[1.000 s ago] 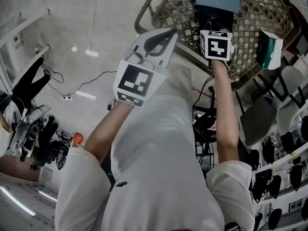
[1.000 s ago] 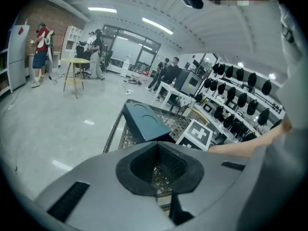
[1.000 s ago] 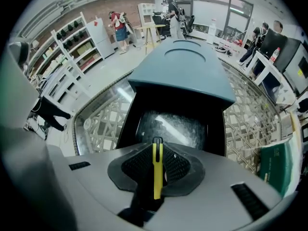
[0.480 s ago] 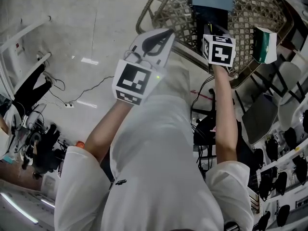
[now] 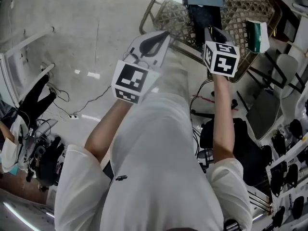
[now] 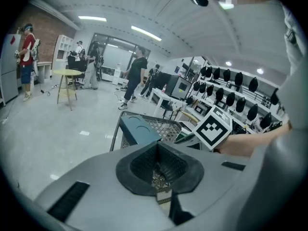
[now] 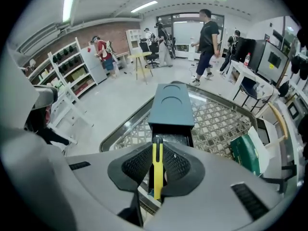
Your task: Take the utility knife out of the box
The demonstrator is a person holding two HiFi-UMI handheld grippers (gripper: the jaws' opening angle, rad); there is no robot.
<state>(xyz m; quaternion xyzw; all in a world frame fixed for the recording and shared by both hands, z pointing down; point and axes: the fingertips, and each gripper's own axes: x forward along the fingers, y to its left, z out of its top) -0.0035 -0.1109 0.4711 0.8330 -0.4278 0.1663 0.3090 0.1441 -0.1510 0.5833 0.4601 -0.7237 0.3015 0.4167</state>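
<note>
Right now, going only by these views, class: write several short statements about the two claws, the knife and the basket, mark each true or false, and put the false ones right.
1. The right claw is closed on a yellow utility knife. True.
2. The left claw holds the green and white carton. False: nothing is between its jaws, and the carton lies in the wire basket.
3. The blue-grey box lies in the wire basket. True.
4. The knife lies inside the box. False: it is out of the box, clamped between the right claw's jaws.
</note>
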